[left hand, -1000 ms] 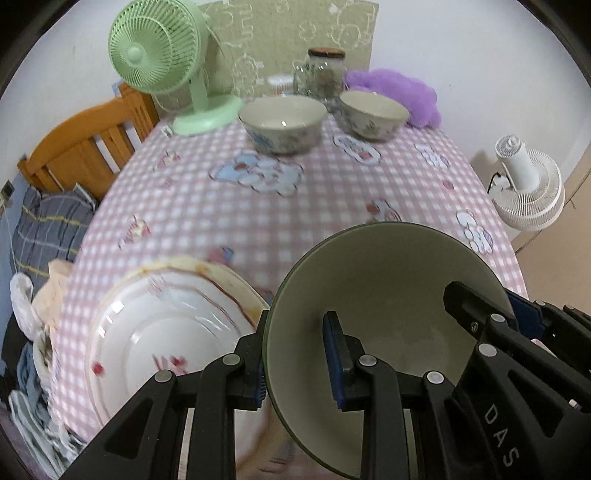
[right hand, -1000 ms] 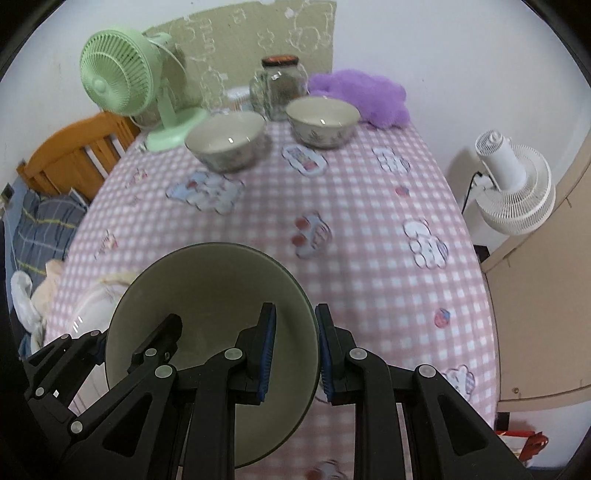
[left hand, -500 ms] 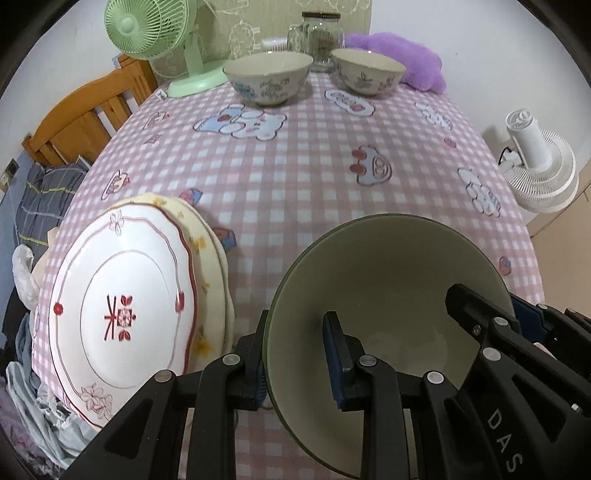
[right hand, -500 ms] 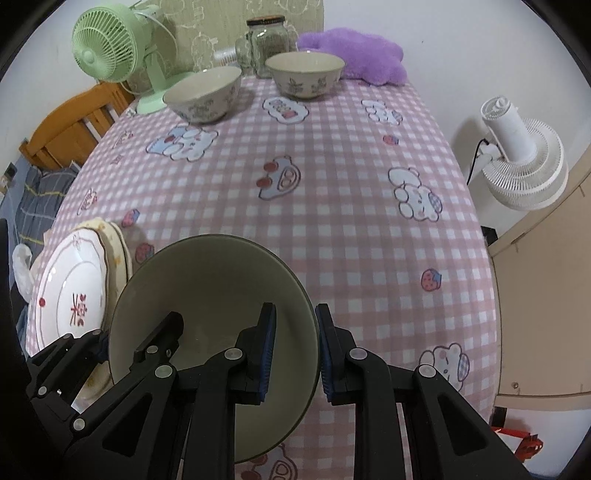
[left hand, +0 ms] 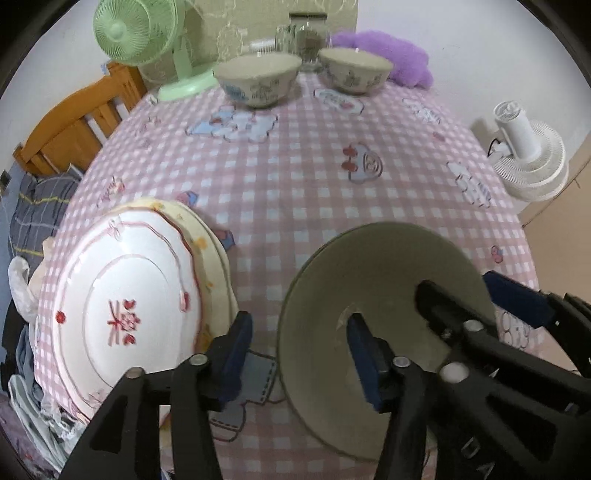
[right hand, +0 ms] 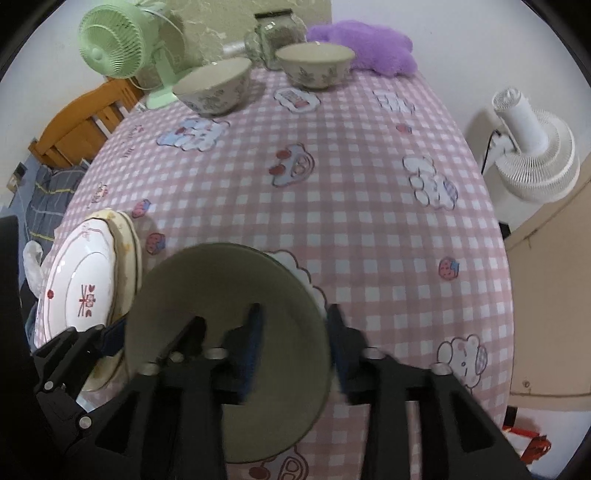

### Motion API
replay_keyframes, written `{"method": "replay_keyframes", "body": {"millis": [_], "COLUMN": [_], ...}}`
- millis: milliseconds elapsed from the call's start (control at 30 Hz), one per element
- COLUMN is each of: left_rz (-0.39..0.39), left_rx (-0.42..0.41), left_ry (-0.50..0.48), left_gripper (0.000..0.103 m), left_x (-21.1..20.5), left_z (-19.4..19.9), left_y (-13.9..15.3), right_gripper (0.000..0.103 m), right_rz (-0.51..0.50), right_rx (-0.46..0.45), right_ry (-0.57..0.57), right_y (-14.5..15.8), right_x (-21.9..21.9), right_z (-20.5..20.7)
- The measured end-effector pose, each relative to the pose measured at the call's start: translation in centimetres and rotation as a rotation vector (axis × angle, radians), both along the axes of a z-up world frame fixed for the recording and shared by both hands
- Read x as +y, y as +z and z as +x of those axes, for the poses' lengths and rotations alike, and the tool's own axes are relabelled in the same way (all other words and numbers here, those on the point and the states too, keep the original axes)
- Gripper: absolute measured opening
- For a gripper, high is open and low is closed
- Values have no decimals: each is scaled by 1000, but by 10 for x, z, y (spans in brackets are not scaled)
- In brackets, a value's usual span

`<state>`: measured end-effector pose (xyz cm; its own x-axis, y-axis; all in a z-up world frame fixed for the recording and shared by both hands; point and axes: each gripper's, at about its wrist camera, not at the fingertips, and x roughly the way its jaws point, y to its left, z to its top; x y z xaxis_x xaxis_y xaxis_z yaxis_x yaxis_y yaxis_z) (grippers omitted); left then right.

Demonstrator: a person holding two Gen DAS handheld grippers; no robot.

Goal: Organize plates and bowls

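An olive green bowl (left hand: 373,280) sits on the pink checked tablecloth (left hand: 295,177) at the near edge; it also shows in the right wrist view (right hand: 221,295). My left gripper (left hand: 299,354) is open, its fingers wide apart astride the bowl's left rim. My right gripper (right hand: 291,347) is open astride the bowl's right rim. A stack of plates, white with red trim on top (left hand: 125,302), lies left of the bowl, also in the right wrist view (right hand: 81,291). Two patterned bowls (left hand: 256,79) (left hand: 354,70) stand at the far end.
A green fan (left hand: 129,33), a glass jar (left hand: 308,40) and a purple plush (left hand: 384,48) stand at the table's far edge. A wooden chair (left hand: 74,122) and clothes are left of the table. A white fan (left hand: 528,155) stands on the floor at the right.
Both grippers have opened and let go of the green bowl's rim. The bowl has come down onto the table. The views have dropped lower and closer to the table.
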<state>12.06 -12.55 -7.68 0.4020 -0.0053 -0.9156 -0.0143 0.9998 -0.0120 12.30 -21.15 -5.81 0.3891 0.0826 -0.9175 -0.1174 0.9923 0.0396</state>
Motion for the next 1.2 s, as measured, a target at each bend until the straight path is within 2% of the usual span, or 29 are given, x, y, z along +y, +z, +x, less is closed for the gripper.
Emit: {"method": "replay_keyframes", "body": {"millis": [33,67,167,500,833,967,1100,1200], "left_rz": [-2,-3,-15,-27,-7,-23,-25,-19], "left_rx": [-11,-16,-35,-113,-201,-224,-230,-242], "left_ry": [-11,-21,-54,-114,-150,-153,-147,-129], "left_gripper": [68,71,74,78,79,79,79,79], "left_x": [2,3,9,52,101,112,118,121], "left_z": [-1,-1,1,20,56,70,85,96], "left_y": [6,10,22,53,82,92,95,97], "right_gripper": [65,69,74,74,74,74,75,79], "right_rz": [1,3,4,-7,30,11,-3,-19], "right_rx": [-9,-13,-36,-114,-198,-229,-218,-232], "right_ry": [1,0,-11,-55,-132,-141,-129,-136], "right_y": [4,8,20,54,78,91,98,100], "right_x": [2,3,9,51,98,111,118,120], "right_z": [-1,-1,-2,11,41,55,69,80]}}
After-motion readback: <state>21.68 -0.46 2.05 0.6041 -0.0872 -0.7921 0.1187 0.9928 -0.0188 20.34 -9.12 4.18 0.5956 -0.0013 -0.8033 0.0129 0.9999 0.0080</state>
